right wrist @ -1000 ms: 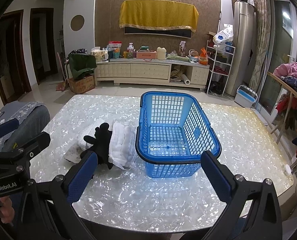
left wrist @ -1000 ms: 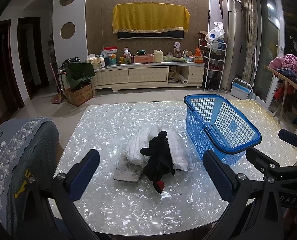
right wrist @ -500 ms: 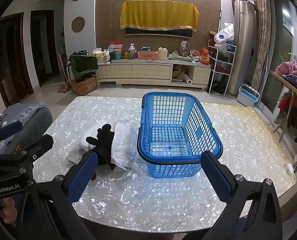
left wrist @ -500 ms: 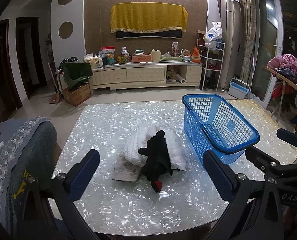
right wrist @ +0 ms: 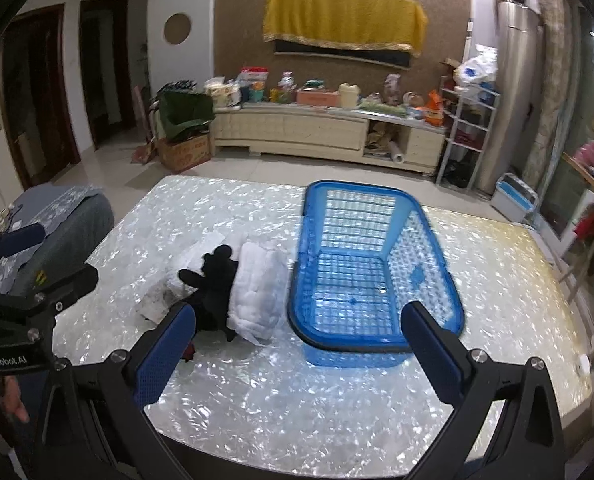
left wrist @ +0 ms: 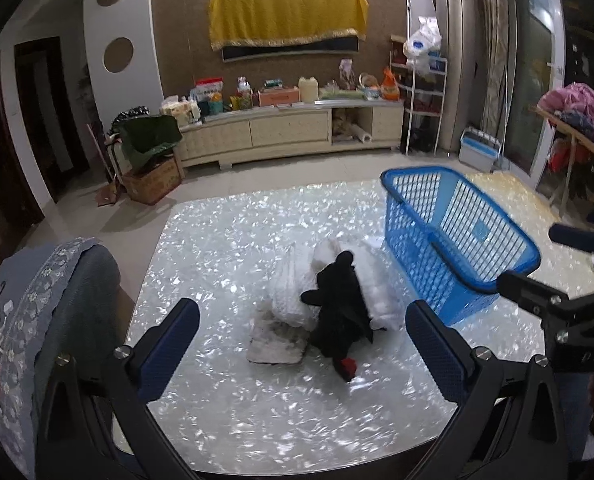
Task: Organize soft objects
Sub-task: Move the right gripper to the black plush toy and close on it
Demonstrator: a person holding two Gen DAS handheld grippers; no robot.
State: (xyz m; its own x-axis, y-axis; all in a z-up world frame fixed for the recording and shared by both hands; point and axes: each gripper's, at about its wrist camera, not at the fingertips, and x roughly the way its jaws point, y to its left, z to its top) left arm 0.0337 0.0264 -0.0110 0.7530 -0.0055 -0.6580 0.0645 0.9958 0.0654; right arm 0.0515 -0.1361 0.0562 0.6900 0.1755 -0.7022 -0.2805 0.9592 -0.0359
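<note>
A black plush toy (left wrist: 339,308) with a red tip lies across a white fluffy towel (left wrist: 293,292) on the pearly table (left wrist: 225,248); a small grey cloth (left wrist: 275,346) lies under them. An empty blue plastic basket (left wrist: 457,240) stands just right of the pile. My left gripper (left wrist: 303,344) is open and empty, hovering in front of the pile. In the right wrist view the toy (right wrist: 213,284), the towel (right wrist: 259,294) and the basket (right wrist: 373,268) show. My right gripper (right wrist: 297,350) is open and empty, in front of the basket's near left corner.
A grey-blue covered chair (left wrist: 53,304) stands at the table's left edge. A cluttered TV cabinet (left wrist: 289,128) lines the far wall. A rack with clothes (left wrist: 577,120) is at the right. The table's near edge (right wrist: 297,464) is just below the grippers.
Both grippers have moved slightly toward the table. The right view has tilted and shifted right, so the basket looks closer. The pile and basket have not moved.
</note>
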